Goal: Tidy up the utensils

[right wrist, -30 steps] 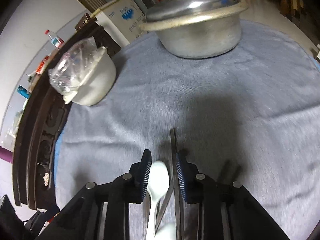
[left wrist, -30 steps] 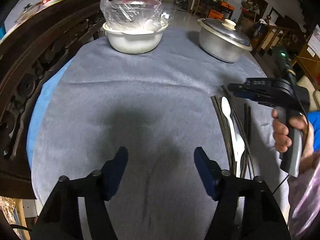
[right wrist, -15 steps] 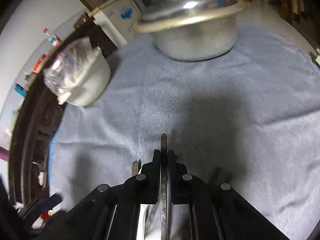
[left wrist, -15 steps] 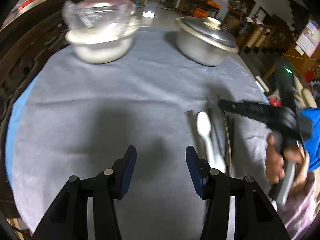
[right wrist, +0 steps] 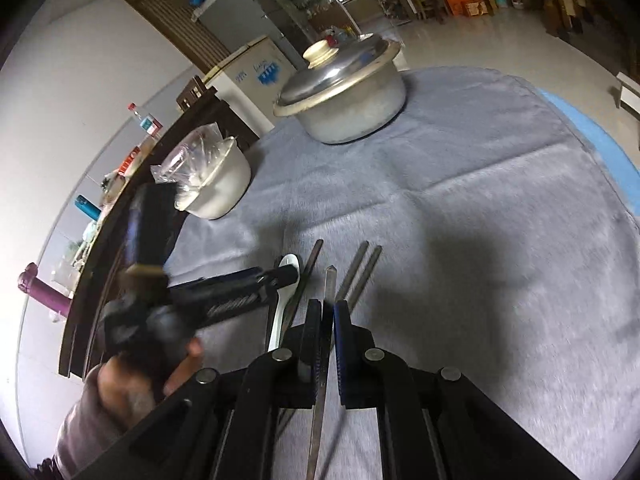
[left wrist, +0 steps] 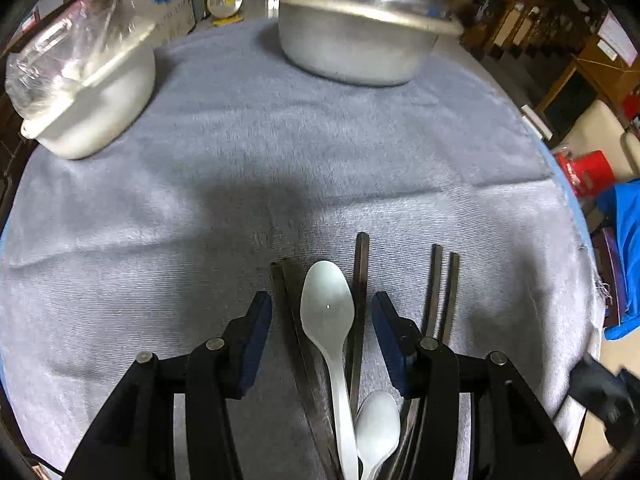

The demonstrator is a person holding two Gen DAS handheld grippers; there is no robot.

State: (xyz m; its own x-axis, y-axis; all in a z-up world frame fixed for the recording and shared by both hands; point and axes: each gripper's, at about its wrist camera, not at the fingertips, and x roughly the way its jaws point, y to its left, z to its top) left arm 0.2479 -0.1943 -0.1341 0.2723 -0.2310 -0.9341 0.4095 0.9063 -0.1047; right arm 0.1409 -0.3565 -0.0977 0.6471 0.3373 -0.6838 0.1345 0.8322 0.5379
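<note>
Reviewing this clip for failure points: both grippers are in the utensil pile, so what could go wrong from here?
The right gripper is shut on a single chopstick gripped partway along, so it might pivot or slip. The left gripper is open astride the white spoon and neighbouring dark chopsticks; closing could pinch several at once. The two grippers are close and may collide.

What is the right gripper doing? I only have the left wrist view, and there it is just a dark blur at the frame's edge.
Observer: The right gripper is shut on one chopstick.
Operator: Which way does that chopstick point?
Observer: Its tip sticks out beyond the fingers, toward the lidded metal pot.
Operator: Anything behind the white bowl that I can't see?
Observer: A clear bottle with a red cap stands on the dark wooden furniture behind it.
</note>
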